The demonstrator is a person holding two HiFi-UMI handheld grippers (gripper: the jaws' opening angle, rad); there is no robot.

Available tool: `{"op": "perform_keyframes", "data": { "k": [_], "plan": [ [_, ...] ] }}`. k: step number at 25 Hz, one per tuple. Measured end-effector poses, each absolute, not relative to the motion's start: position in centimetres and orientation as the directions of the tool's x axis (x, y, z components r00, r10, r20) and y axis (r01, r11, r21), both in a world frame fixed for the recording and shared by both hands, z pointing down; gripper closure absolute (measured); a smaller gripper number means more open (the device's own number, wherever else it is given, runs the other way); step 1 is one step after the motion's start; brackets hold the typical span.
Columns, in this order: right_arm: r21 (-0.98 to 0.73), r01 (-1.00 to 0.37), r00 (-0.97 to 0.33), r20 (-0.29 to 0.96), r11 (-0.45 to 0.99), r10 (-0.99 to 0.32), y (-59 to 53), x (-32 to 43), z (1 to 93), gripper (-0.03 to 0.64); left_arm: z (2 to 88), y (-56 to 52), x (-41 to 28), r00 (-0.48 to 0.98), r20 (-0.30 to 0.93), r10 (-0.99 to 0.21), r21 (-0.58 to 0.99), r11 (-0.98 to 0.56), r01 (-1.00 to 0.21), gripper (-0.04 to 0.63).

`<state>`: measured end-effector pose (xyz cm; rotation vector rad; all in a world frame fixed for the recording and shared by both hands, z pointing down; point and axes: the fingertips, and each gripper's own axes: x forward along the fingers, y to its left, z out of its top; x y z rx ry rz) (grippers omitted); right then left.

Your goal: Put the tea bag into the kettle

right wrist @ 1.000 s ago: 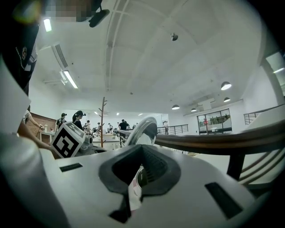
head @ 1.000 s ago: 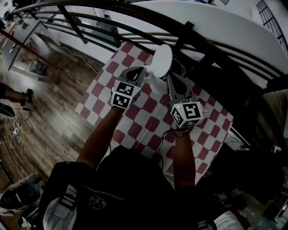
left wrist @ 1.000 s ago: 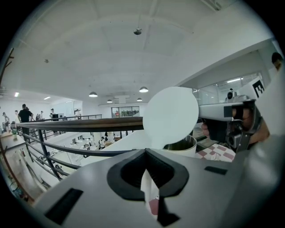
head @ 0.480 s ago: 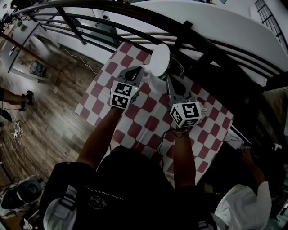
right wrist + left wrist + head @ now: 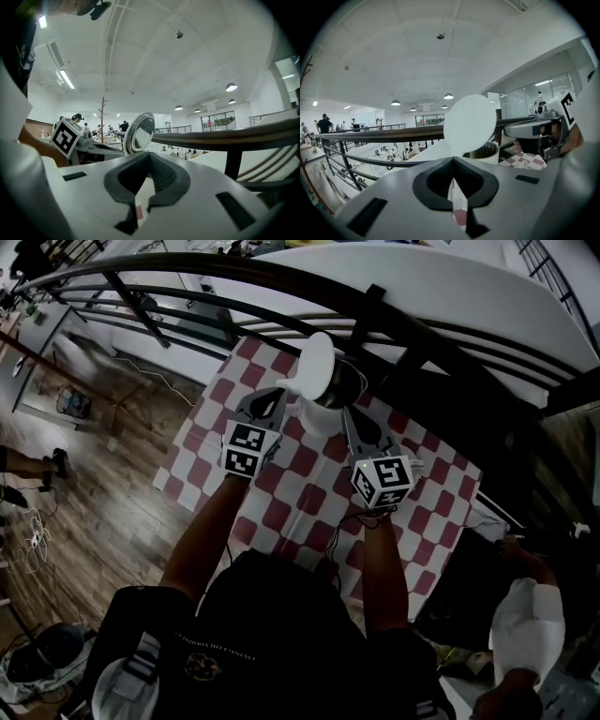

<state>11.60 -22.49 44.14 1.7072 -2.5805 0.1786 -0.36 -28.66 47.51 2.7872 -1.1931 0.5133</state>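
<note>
A white kettle [image 5: 345, 385] with a steel inside stands at the far edge of the checked table [image 5: 309, 493]. Its round lid [image 5: 314, 367] is raised on edge, so the mouth shows. My left gripper [image 5: 277, 393] is shut, its tips at the lid's lower edge. In the left gripper view the lid [image 5: 469, 123] rises straight above my left gripper's [image 5: 453, 159] tips, with the kettle [image 5: 483, 151] behind. My right gripper [image 5: 352, 416] is shut beside the kettle with nothing seen between its jaws. From my right gripper [image 5: 149, 154] the lid's shiny underside [image 5: 139, 132] shows. I see no tea bag.
A black railing [image 5: 412, 315] runs close behind the kettle, past the table's far edge. Wooden floor [image 5: 103, 474] lies to the left. A person in white [image 5: 525, 624] stands at the lower right. A thin cable [image 5: 342, 521] crosses the cloth near me.
The lid has swung further up and to the left with my left gripper, and the kettle's mouth now shows. The person at the right has come closer.
</note>
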Motion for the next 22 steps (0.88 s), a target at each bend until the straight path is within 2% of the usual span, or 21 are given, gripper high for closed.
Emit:
{"op": "perform_keyframes", "data": {
  "k": [12,22],
  "plan": [
    [-0.073,-0.947,-0.320,0.112,0.313,-0.941,-18.8,14.8,44.7,0.606,48.2,-23.4,4.1,0.719,0.356,-0.598,-0.063,-0.783,-0.619,0.597],
    [-0.083,-0.982,-0.181,0.128,0.171,-0.975,-12.8,21.0,45.4,0.606,48.8,-18.7,10.6,0.791,0.371,-0.487,-0.053,-0.861,-0.506,0.597]
  ]
}}
